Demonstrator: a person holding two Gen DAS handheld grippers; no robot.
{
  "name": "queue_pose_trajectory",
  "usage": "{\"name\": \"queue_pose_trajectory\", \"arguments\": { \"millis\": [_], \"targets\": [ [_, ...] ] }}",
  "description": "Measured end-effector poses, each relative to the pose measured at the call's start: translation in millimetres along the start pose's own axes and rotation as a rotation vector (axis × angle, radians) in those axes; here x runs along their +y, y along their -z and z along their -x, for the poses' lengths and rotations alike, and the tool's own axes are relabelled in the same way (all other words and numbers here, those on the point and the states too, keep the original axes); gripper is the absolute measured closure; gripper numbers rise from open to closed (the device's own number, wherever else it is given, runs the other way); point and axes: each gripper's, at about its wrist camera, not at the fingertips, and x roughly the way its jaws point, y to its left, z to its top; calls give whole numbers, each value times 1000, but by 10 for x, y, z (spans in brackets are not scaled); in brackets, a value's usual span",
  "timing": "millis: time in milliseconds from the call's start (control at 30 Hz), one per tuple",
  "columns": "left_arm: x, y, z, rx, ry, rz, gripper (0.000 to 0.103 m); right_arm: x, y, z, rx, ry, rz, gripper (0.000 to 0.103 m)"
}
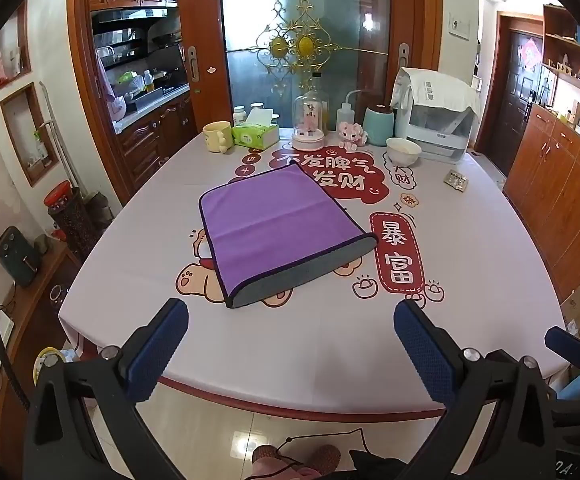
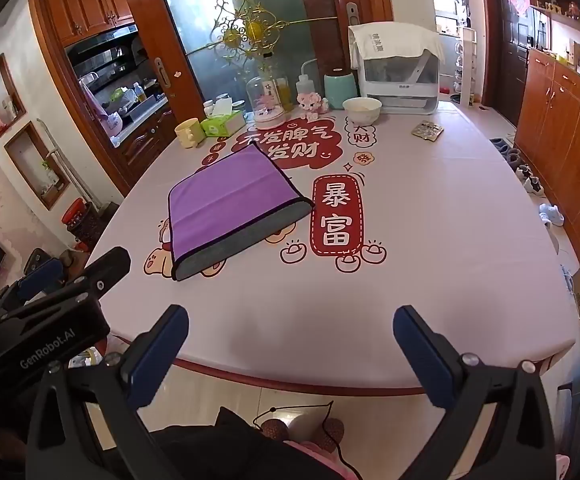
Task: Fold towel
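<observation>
A purple towel [image 1: 274, 224] with a grey underside and dark trim lies folded flat on the table [image 1: 290, 336], the grey layer showing along its near edge. It also shows in the right wrist view [image 2: 230, 200]. My left gripper [image 1: 290, 320] is open and empty, held back over the table's near edge, apart from the towel. My right gripper [image 2: 290, 328] is open and empty at the near edge, to the right of the towel. The left gripper's body [image 2: 50, 312] shows at the left of the right wrist view.
At the table's far side stand a yellow mug [image 1: 217, 136], a green tissue box [image 1: 256, 134], a glass dome [image 1: 309, 120], a white bowl [image 1: 403, 151], a teal jar [image 1: 378, 124] and a white appliance [image 1: 437, 120]. A blister pack [image 1: 455, 180] lies at the right. Cabinets line the right wall.
</observation>
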Motion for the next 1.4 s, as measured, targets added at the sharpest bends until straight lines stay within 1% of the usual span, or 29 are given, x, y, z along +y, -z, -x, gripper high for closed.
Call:
{"name": "queue_pose_trajectory", "arguments": {
  "millis": [1000, 1067, 1167, 1233, 1267, 1333, 1400],
  "targets": [
    [-34, 9, 1, 4, 1, -6, 1, 2, 0, -3, 10, 7, 3, 0],
    [49, -20, -25, 3, 3, -4, 1, 3, 7, -4, 15, 9, -1, 0],
    [65, -25, -35, -1, 4, -4, 1, 119, 57, -76, 12, 16, -8, 0],
    [160, -57, -74, -5, 8, 4, 1, 144, 62, -97, 17, 21, -6, 0],
    [292, -146, -149, -4, 12, 9, 1, 154, 64, -88, 19, 23, -5, 0],
    [363, -178, -184, 1, 21, 9, 1, 169, 58, -50, 15, 29, -13, 0],
    [414, -200, -212, 9, 31, 4, 1, 199, -21, -82, 12, 40, -26, 0]
  ]
}}
